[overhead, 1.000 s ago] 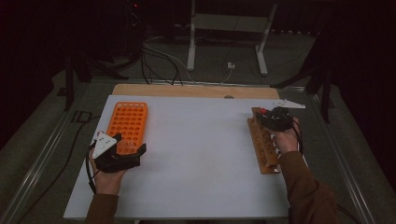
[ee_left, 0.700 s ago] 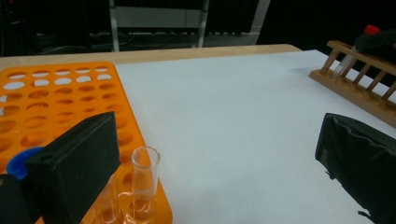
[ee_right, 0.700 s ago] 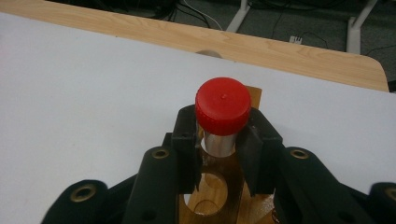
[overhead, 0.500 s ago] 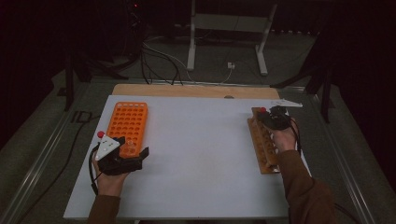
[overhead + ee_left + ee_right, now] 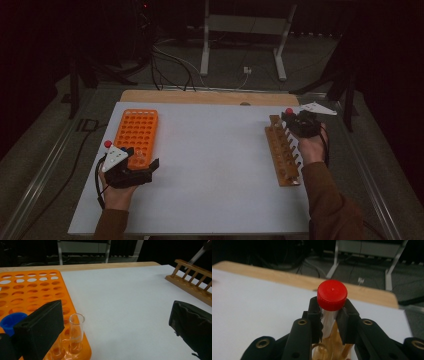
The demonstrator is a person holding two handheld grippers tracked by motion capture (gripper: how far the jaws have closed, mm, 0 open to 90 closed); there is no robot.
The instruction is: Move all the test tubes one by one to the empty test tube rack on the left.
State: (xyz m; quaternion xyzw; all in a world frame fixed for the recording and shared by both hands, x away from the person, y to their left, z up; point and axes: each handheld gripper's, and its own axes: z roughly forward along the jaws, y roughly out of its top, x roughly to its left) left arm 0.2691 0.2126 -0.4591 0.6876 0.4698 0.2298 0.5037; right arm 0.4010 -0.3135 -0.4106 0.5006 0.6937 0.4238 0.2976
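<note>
Since a second ago, the left gripper (image 5: 131, 167) has been kept at the near corner of the orange rack (image 5: 136, 131), while the right gripper (image 5: 299, 121) has been lifted a little at the far end of the wooden rack (image 5: 282, 156), and its jaws have just been closing on a red-capped tube (image 5: 331, 305).

At the left of the white surface (image 5: 210, 165), the orange rack is seen with many round wells; in its near corner one open clear tube (image 5: 76, 333) is held upright, and one blue-capped tube (image 5: 12, 322) is standing beside it. The left gripper's jaws are spread wide apart, with the clear tube between them but touched by neither (one pad is just beside it).

At the right, one wooden rack lies lengthwise. The red-capped tube is clamped just under its cap by the right gripper's jaws, above the rack's far end.

Counted: two racks, three tubes, two grippers.
</note>
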